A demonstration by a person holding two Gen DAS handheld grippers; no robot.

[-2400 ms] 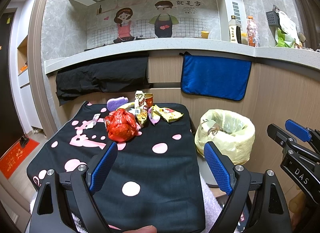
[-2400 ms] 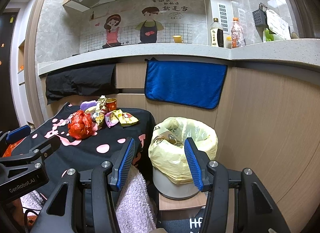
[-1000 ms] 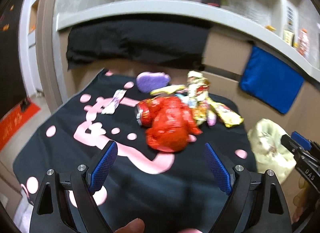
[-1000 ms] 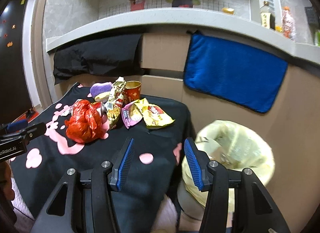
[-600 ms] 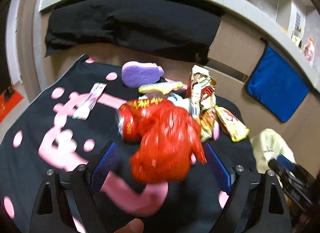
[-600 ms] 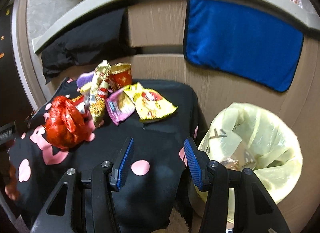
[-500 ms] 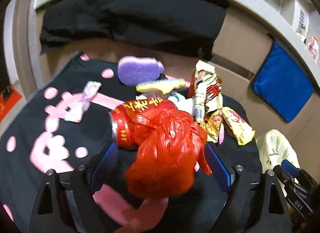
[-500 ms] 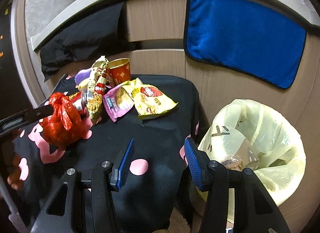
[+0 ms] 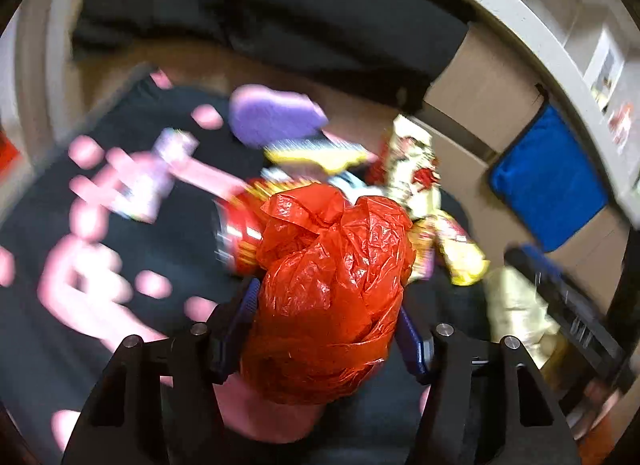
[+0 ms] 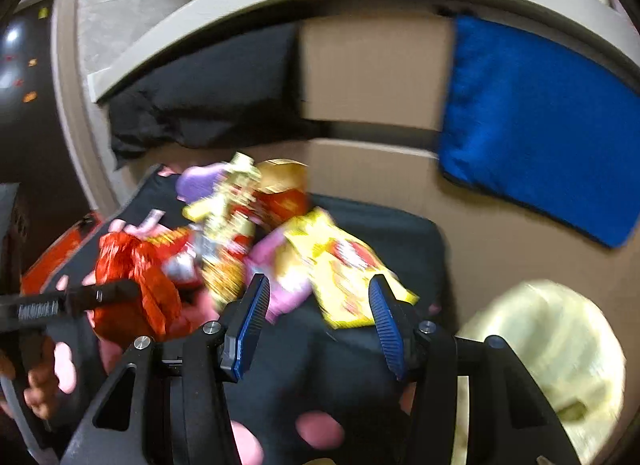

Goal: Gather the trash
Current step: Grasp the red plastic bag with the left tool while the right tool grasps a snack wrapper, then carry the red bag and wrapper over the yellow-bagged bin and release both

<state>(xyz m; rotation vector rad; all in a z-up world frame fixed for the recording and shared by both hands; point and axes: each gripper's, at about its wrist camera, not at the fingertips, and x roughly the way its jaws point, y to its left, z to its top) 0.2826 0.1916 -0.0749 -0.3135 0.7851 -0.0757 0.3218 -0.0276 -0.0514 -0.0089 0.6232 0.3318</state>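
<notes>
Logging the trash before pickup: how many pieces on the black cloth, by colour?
Red: 3 (plastic bag, can, paper cup)
Yellow: 3 (snack packet, two wrappers)
Purple or pink: 3 (purple piece, pink packet, small wrapper)
Total: 9; blur may hide more.

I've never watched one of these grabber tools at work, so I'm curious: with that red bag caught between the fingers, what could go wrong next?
The left gripper has just been closing on the red bag. The bag is thin, crinkly plastic, so it might slip out or tear on the way to the bin.

A red can lies against the bag and could roll when the bag lifts.

The right gripper is open near the yellow wrapper; the two tools could bump.
</notes>
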